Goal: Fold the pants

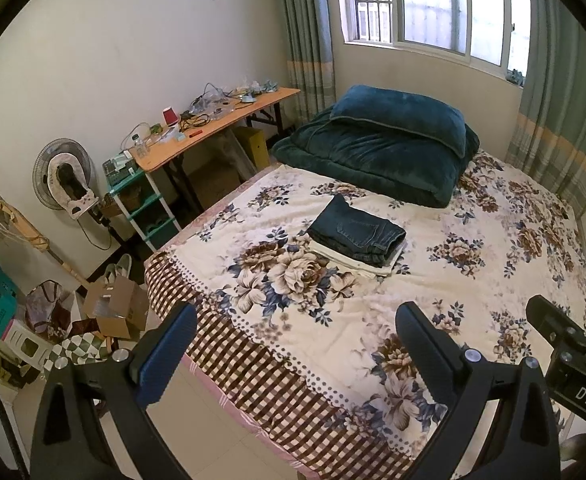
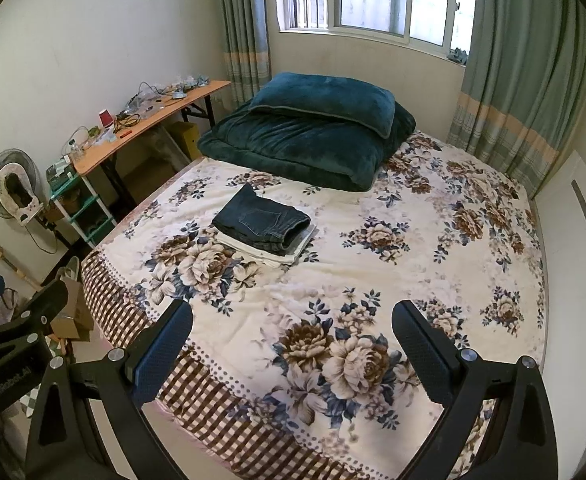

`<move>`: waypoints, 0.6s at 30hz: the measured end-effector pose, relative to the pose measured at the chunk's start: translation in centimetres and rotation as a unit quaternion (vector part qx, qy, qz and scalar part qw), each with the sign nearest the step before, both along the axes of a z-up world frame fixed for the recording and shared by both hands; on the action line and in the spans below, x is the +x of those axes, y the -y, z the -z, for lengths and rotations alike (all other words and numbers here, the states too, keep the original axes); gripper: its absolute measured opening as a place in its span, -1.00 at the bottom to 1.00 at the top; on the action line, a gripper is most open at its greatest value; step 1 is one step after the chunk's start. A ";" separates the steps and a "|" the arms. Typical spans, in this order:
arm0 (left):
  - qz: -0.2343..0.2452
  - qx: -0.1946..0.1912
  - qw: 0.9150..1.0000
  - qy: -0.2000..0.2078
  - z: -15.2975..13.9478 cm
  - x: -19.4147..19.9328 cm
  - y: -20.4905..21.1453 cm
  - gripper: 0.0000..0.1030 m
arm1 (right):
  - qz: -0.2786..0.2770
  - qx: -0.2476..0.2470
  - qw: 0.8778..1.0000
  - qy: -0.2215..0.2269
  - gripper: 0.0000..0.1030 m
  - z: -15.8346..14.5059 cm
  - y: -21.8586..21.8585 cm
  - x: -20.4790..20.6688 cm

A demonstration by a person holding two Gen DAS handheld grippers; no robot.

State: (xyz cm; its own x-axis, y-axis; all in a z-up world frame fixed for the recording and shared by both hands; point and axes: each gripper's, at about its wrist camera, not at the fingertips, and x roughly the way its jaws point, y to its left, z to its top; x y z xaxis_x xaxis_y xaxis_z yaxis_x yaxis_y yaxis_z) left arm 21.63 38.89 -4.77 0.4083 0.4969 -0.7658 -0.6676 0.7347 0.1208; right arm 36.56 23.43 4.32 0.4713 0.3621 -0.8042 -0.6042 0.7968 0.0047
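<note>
1. Left gripper [image 1: 295,330]: jaws spread wide, nothing between them. It hangs over the foot edge of the bed [image 1: 253,360], well short of the jeans.
2. Jeans [image 1: 357,232]: dark denim, already folded into a compact block. They lie on top of a flat pale garment [image 1: 377,266], mid-bed, between the foot edge and the teal blanket [image 1: 377,152].
3. Long axis of the jeans: judged to run from the far left down to the near right, the rolled fold end toward the right.
4. Right gripper [image 2: 291,326]: jaws likewise wide apart and empty, over the same foot edge, beside the left one.
5. Bearing: from the left gripper the jeans lie ahead and slightly right; from the right gripper, ahead and to the left [image 2: 261,222]. Neither is clearly nearer; both stand well apart from the jeans.
</note>
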 end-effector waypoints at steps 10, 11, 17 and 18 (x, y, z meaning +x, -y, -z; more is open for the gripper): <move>0.003 0.010 1.000 0.005 -0.6 0.2 0.2 0.97 | -0.003 0.000 1.000 0.001 0.98 0.0 0.3 0.2; 0.003 0.011 1.000 0.005 -0.5 0.1 0.3 0.97 | -0.003 0.002 1.000 0.000 0.98 0.1 0.1 0.1; 0.003 0.011 1.000 0.005 -0.4 0.0 0.6 0.97 | -0.002 0.001 1.000 0.000 0.98 0.1 0.1 0.1; 0.004 0.011 1.000 0.005 -0.4 0.0 0.7 0.97 | -0.001 0.002 1.000 0.000 0.98 0.0 0.4 0.2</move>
